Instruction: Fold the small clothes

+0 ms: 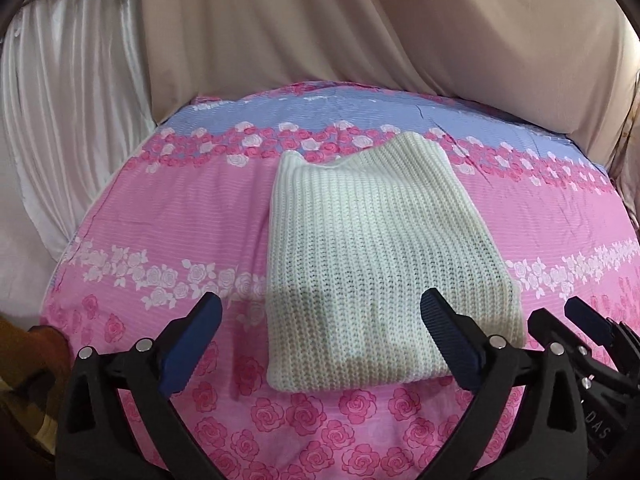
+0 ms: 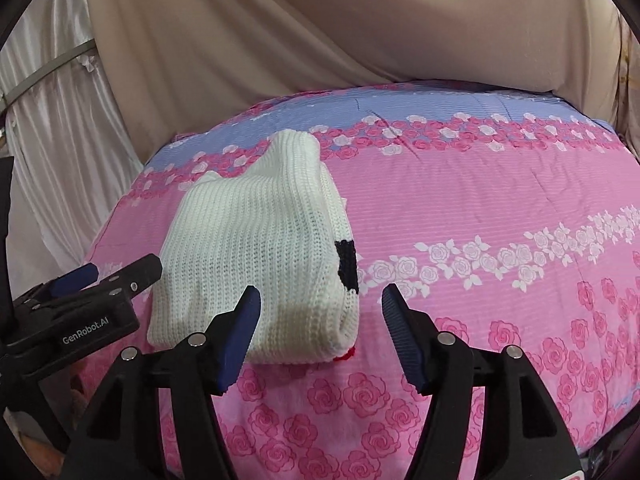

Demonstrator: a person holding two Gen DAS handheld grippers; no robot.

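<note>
A folded cream knit sweater [image 1: 360,248] lies flat on a bed with a pink rose sheet [image 1: 160,220]. My left gripper [image 1: 320,300] is open wide, low over the sweater's near edge, and its blue pads [image 1: 192,344] do not touch the knit. In the right wrist view the sweater [image 2: 256,248] shows a black patch [image 2: 346,260] and a bit of red at its right fold. My right gripper [image 2: 320,292] is open around the sweater's near right corner without pressing it. Each gripper shows in the other's view: the right gripper [image 1: 564,314], the left gripper [image 2: 124,268].
A beige drape [image 1: 360,32] hangs behind the bed and a white pleated curtain [image 1: 60,120] stands at the left. The pink sheet [image 2: 480,220] stretches bare to the right of the sweater. Something orange-brown [image 1: 32,344] sits off the bed's left edge.
</note>
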